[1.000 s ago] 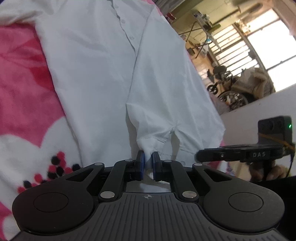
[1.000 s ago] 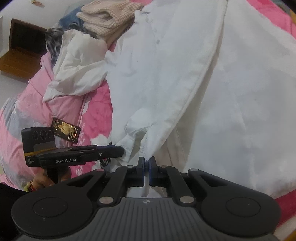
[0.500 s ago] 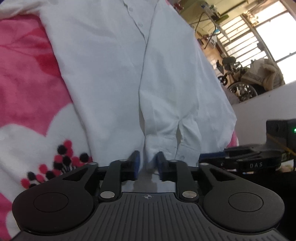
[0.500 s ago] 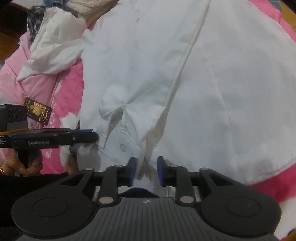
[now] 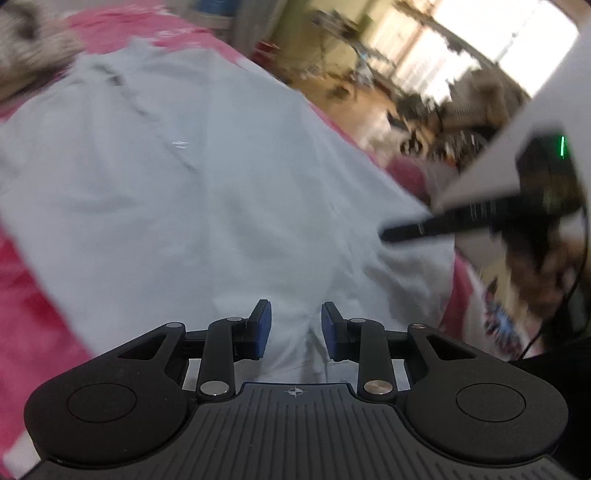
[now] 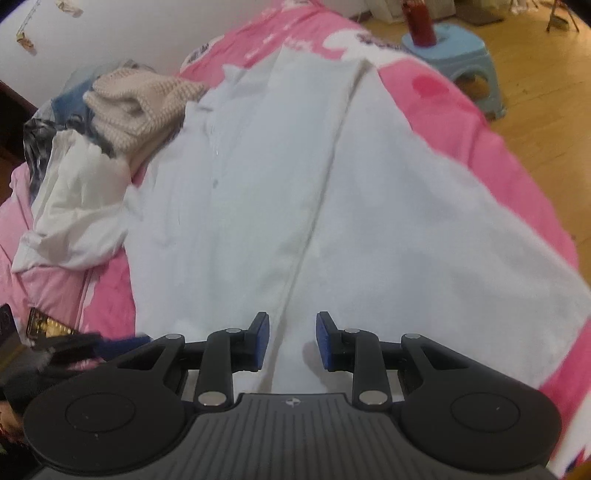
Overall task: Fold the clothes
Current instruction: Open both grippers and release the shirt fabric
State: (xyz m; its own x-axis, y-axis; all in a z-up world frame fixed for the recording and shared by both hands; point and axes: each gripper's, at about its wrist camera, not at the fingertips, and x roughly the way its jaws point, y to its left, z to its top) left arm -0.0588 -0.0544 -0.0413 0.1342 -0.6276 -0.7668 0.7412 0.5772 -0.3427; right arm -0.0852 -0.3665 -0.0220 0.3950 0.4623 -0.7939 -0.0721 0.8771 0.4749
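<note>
A white button-up shirt [image 6: 277, 203] lies flat on a pink blanket [image 6: 461, 122], its sleeves laid lengthwise over the front. My right gripper [image 6: 291, 338] hovers over the shirt's near end, open, with nothing pinched; a sleeve edge runs below the gap. In the blurred left wrist view the same shirt [image 5: 221, 184] fills the middle. My left gripper [image 5: 295, 328] is above its lower part, its jaws opening, with only loose cloth beneath them and nothing gripped. The right gripper's black body [image 5: 480, 218] juts in from the right edge.
A pile of clothes sits at the far left of the bed: a beige knit [image 6: 140, 107] and a crumpled white garment [image 6: 74, 206]. A dark card [image 6: 44, 325] lies on the blanket. Beyond the bed stands a blue stool [image 6: 461, 55] with a red bottle [image 6: 419, 18] on wooden floor.
Both grippers were shut on the sleeve cuffs a second ago; both have let go and opened. The sleeves now lie on the shirt, and both hands have drawn back, the left one rolling.
</note>
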